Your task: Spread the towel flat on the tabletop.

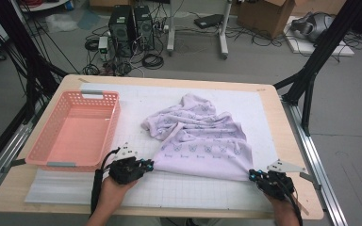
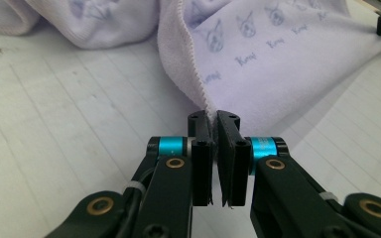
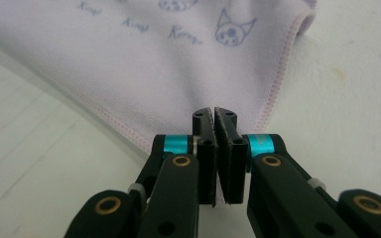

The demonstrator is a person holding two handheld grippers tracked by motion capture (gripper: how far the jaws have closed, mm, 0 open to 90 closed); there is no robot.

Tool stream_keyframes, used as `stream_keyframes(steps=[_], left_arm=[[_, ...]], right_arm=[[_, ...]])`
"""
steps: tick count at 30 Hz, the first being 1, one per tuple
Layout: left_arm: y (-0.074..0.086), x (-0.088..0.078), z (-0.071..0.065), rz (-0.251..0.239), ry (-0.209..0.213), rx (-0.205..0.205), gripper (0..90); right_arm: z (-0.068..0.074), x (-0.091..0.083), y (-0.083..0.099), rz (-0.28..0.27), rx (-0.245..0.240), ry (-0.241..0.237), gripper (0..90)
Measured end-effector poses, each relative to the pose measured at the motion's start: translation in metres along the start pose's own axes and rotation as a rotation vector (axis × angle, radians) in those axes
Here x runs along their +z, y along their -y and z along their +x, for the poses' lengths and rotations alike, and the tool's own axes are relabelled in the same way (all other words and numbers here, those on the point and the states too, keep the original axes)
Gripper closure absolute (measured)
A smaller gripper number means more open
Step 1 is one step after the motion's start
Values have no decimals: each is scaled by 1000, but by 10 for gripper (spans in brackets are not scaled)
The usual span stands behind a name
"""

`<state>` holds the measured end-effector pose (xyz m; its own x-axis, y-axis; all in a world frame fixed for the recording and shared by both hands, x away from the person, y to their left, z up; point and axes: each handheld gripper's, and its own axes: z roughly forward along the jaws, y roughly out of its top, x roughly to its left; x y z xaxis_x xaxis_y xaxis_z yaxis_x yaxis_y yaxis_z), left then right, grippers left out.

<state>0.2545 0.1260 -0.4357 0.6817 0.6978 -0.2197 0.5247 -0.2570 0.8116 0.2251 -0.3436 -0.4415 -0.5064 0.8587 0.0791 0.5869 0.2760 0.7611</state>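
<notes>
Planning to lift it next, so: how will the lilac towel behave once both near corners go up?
Probably floppy: the towel already lies bunched in soft folds. Likely light, being thin cloth. With the left gripper and right gripper pinching its corners, it should sag between them.

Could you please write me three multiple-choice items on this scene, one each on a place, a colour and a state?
1. Where is the basket relative to the towel?
A. left of it
B. right of it
C. on it

2. What colour is the basket?
A. blue
B. pink
C. green

3. What is the left gripper doing?
A. hanging open
B. holding the basket
C. pinching a towel corner

Key: 1 A, the high view shows it at the table's left; 2 B, its walls are pink; 3 C, its jaws are closed on the hem, like the right gripper.
</notes>
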Motion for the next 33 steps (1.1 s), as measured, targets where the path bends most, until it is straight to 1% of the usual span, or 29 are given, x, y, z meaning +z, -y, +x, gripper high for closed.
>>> stream_keyframes(steps=[2,4,5,6,7,8,9,10,11,12,14,15,16,17,18,19,20,21,22,23,24,25,26,28,29,30,31,32,33], left_arm=[[7,-9,-7,-1,28,5,848],[13,-16,-13,-7,56,4,847],[14,-19,-15,-18,76,6,841],[15,-21,-17,-43,92,18,810],[14,-21,-18,-69,87,13,696],[11,-20,-17,-80,88,3,524],[7,-18,-16,-88,83,1,463],[3,-15,-15,-97,71,2,461],[-1,-11,-13,-97,58,6,448],[-5,-6,-11,-88,45,13,440],[-13,9,-7,-57,26,13,429],[-16,17,-6,-43,21,21,421],[-18,25,-6,-22,13,34,422],[-20,31,-5,-8,14,33,423],[-22,41,-5,20,13,39,429],[-23,47,-3,44,6,51,453],[-24,53,-1,65,-2,50,513],[-25,57,1,80,-5,49,678],[-25,59,3,78,-35,46,823],[-26,60,6,76,-56,30,844],[-27,60,10,62,-90,7,852],[-27,59,14,44,-123,-16,855],[-28,58,18,32,-148,-44,856],[-28,55,25,12,-193,-77,858],[-28,55,28,5,-204,-98,857],[-27,55,29,0,-215,-107,857],[-27,55,30,-7,-220,-103,854],[-27,54,30,-15,-212,-104,844],[-26,52,29,-27,-207,-104,802]], right_arm=[[3,-11,6,-2,-4,-14,875],[6,-22,11,-3,3,-30,875],[7,-26,13,-6,-1,-40,874],[8,-29,15,-2,-1,-50,858],[8,-30,16,0,5,-58,776],[8,-30,16,-11,8,-46,680],[6,-30,14,-24,16,-39,663],[5,-29,12,-36,27,-35,612],[4,-27,9,-55,34,-16,574],[2,-24,6,-63,33,0,564],[-2,-13,-2,-54,26,27,533],[-4,-5,-6,-45,13,38,525],[-5,2,-9,-34,11,50,520],[-6,9,-13,-24,2,61,514],[-6,14,-15,-19,-6,66,509],[-7,23,-19,-11,3,67,508],[-8,29,-22,-1,0,76,509],[-9,36,-24,10,4,86,530],[-10,41,-26,17,2,84,574],[-10,44,-29,10,0,86,692],[-12,47,-33,13,-9,73,809],[-13,50,-36,16,-10,69,846],[-14,53,-40,18,-9,77,856],[-16,60,-45,5,7,110,867],[-16,63,-48,0,15,125,869],[-16,67,-50,-8,16,142,872],[-14,69,-51,-9,7,177,873],[-12,71,-52,-11,-1,199,866],[-11,71,-52,-15,9,200,826]])
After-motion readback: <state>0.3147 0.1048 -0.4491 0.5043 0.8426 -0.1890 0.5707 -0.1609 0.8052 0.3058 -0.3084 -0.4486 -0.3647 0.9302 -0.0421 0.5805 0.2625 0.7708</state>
